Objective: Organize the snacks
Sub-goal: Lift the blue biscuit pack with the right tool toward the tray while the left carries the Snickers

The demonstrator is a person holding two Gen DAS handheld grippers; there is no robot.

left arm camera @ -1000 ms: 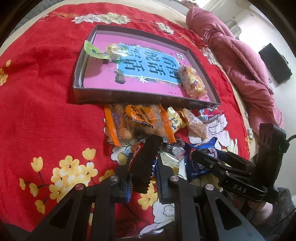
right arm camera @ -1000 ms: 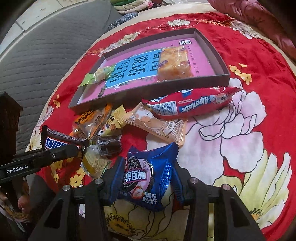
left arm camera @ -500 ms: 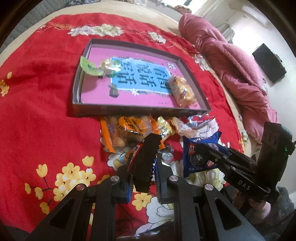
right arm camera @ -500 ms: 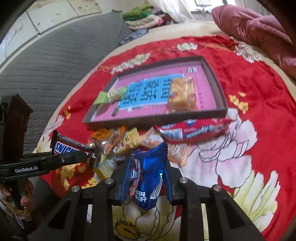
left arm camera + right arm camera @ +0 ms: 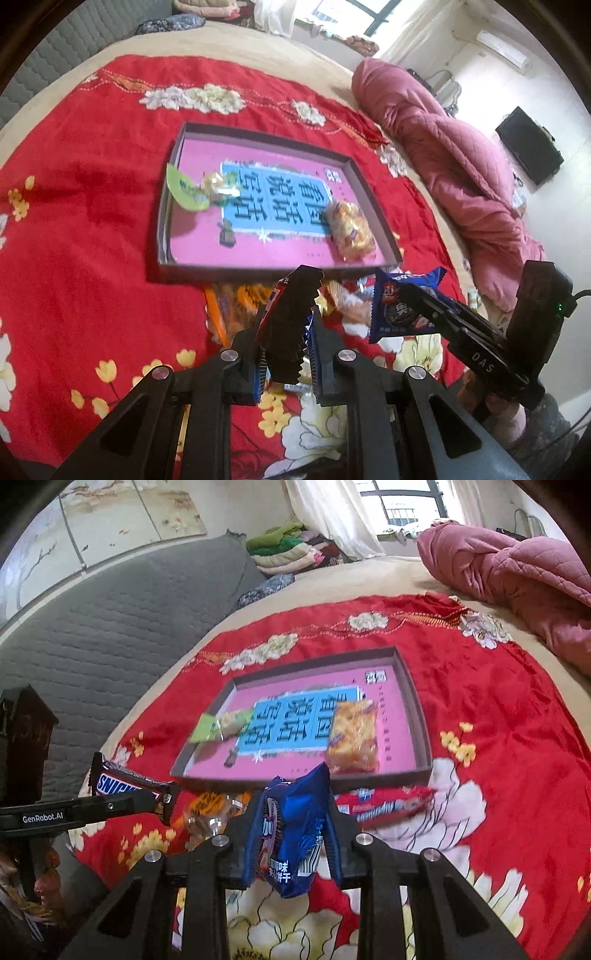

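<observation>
Snickers bar (image 5: 291,314), crinkly wrapper, in left hand-held gripper (image 5: 286,354); glossy blue cookie packet (image 5: 291,834) pinched in right hand-held gripper (image 5: 291,843).

Snack pile (image 5: 236,306) partly hidden, blurred

"SNICK", the start of the brand name, shows on a brown chocolate bar wrapper (image 5: 127,781). "GenRobot.AI" is printed on the left gripper's finger (image 5: 42,818); "DAS" marks the right gripper's finger (image 5: 483,362). Large Chinese characters cover the tray's blue panel (image 5: 275,197).
</observation>
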